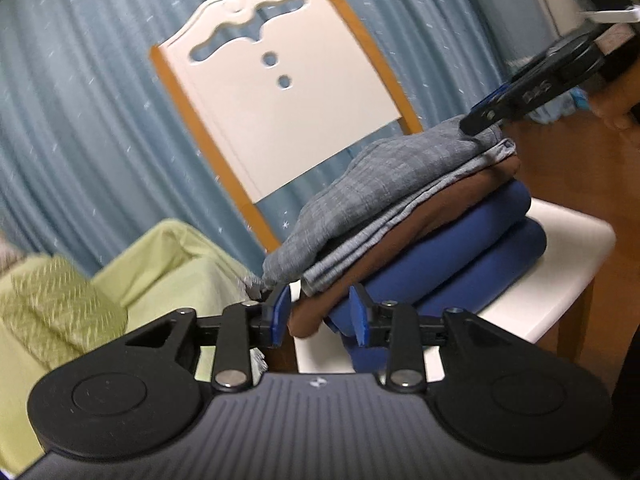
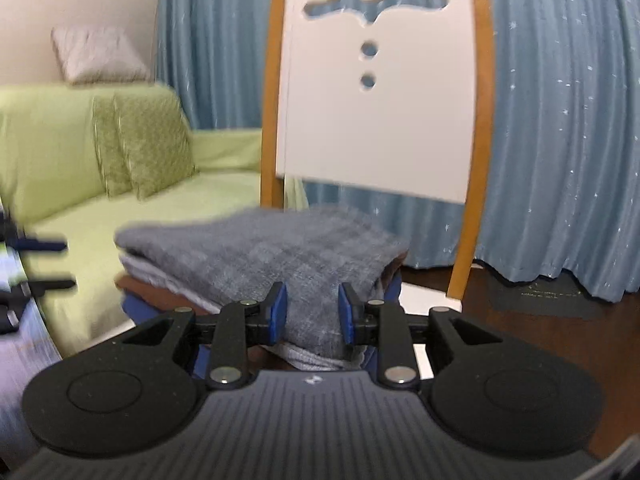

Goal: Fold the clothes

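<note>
A stack of folded clothes sits on a white chair seat [image 1: 560,240]. On top lies a grey checked garment [image 1: 384,184], under it a brown one [image 1: 452,208] and a blue one [image 1: 472,256]. My left gripper [image 1: 320,312] is open at the stack's near corner, holding nothing. My right gripper [image 2: 312,312] is open with its fingers either side of the grey garment's [image 2: 272,248] near edge; the cloth is not pinched. In the left wrist view the right gripper [image 1: 480,116] rests at the far top corner of the stack.
The chair has a white back [image 2: 380,100] with wooden side rails. A green sofa [image 2: 80,160] with cushions stands to the left. Blue curtains [image 2: 560,120] hang behind. Dark wooden floor [image 2: 540,340] lies to the right.
</note>
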Tool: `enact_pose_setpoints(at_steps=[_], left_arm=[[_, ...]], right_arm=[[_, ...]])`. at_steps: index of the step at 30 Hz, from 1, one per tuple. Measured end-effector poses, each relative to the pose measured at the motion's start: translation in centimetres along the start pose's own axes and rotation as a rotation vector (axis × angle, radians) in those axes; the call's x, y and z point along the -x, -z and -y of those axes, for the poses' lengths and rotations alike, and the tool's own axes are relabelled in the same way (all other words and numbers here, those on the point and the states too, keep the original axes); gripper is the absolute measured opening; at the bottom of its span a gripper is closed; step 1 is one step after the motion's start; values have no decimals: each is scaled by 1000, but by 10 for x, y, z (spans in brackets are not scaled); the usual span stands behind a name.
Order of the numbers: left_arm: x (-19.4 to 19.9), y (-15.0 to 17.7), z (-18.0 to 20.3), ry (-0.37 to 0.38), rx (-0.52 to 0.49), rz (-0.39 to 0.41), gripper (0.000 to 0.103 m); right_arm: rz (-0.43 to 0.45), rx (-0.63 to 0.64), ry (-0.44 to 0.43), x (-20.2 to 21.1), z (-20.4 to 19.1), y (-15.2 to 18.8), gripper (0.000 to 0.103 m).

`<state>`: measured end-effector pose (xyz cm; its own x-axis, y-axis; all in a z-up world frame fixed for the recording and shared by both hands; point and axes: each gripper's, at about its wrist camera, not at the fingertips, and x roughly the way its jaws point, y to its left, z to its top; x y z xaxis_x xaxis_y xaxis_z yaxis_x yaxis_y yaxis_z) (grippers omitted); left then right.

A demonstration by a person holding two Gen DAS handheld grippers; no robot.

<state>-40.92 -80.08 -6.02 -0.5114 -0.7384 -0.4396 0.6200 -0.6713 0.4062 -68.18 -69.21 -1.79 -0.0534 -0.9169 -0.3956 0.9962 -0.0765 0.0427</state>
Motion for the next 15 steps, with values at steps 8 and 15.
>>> enact_pose_setpoints(at_steps=[8,15], left_arm=[[34,5,26,12,220,-14,86],[61,16,39,-3,336,-56,102]], right_arm=[[-5,-119,1,81,-25,42,77],[-28,-100,80,137,-43,73,102]])
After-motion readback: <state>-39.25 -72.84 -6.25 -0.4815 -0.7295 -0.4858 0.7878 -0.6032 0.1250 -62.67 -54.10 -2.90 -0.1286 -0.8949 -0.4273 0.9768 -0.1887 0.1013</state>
